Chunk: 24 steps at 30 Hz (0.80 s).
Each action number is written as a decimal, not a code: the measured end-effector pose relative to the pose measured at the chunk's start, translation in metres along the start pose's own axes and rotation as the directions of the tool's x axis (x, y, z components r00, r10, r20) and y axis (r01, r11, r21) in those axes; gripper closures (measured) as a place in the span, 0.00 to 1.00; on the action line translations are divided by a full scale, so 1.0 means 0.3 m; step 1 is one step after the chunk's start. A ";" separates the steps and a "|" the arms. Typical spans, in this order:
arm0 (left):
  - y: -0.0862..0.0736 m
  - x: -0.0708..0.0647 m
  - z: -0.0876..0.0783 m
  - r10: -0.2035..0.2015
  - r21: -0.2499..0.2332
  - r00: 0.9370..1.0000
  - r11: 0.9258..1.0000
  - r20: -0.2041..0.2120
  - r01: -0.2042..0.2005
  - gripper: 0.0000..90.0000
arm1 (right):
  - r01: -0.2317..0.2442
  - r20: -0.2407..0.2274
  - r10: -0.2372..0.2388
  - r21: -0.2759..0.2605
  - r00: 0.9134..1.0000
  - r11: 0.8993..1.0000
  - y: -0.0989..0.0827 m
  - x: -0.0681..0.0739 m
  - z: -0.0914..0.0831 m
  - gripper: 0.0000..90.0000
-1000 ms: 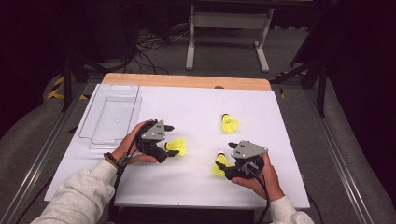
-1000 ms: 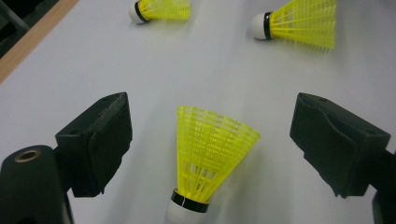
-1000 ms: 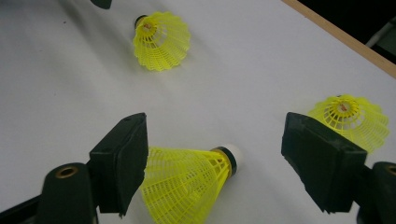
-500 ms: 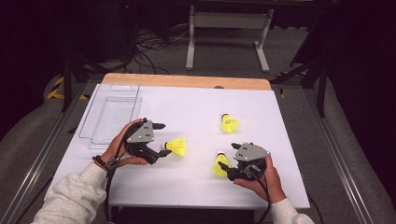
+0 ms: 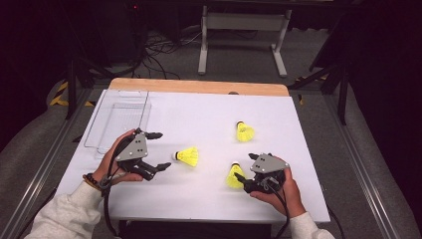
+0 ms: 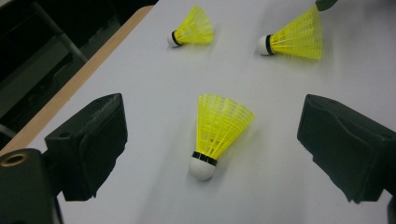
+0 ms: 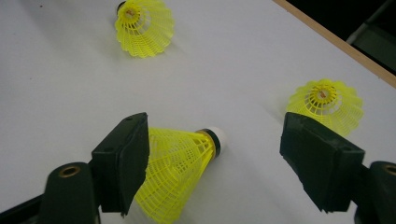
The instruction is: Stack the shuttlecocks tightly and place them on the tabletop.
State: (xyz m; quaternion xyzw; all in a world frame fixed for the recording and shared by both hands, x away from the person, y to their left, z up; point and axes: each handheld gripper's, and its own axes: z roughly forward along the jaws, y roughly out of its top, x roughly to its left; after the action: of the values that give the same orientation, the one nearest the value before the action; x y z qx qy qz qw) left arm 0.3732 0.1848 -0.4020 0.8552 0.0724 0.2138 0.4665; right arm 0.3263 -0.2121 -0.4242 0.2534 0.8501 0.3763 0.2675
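Observation:
Three yellow shuttlecocks lie on the white table (image 5: 209,112). The middle shuttlecock (image 5: 188,156) (image 6: 218,130) rests just ahead of my left gripper (image 5: 160,150) (image 6: 212,109). Its jaws have just been opening; they stand wide and touch nothing. A second shuttlecock (image 5: 234,175) (image 7: 180,161) lies on its side between the jaws of my right gripper (image 5: 245,167) (image 7: 217,123). There the skirt sits against the left jaw while the right jaw stands well clear, so this gripper is open too. The third shuttlecock (image 5: 244,132) (image 7: 144,28) lies farther back.
A clear plastic tray (image 5: 124,119) stands at the table's back left, just beyond my left hand. The wooden table edge (image 5: 199,85) runs along the far side. Beyond the table are a metal stand (image 5: 241,22) and cables on the floor.
My left gripper has drawn back to the left, away from the middle shuttlecock, which stays where it lay. The right hand and its shuttlecock have not moved.

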 end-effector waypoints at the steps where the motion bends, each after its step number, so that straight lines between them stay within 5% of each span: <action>1: -0.008 -0.005 -0.011 0.003 -0.003 1.000 1.000 -0.011 -0.003 0.10 | 0.000 0.001 0.000 0.000 1.000 1.000 -0.001 0.000 0.001 0.28; 15: -0.096 -0.044 -0.097 -0.020 -0.020 0.997 1.000 -0.073 0.019 0.08 | 0.011 0.005 -0.011 0.044 1.000 0.999 -0.017 -0.001 0.027 0.30; 24: -0.168 -0.068 -0.152 -0.084 -0.037 0.993 0.996 -0.082 0.082 0.09 | 0.015 0.002 -0.015 0.070 1.000 0.997 -0.024 0.000 0.041 0.33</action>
State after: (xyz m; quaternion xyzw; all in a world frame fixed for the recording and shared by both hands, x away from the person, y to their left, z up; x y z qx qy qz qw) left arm 0.3391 0.2411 -0.4283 0.8339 0.1237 0.2309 0.4858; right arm 0.3326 -0.2101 -0.4369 0.2567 0.8643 0.3440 0.2622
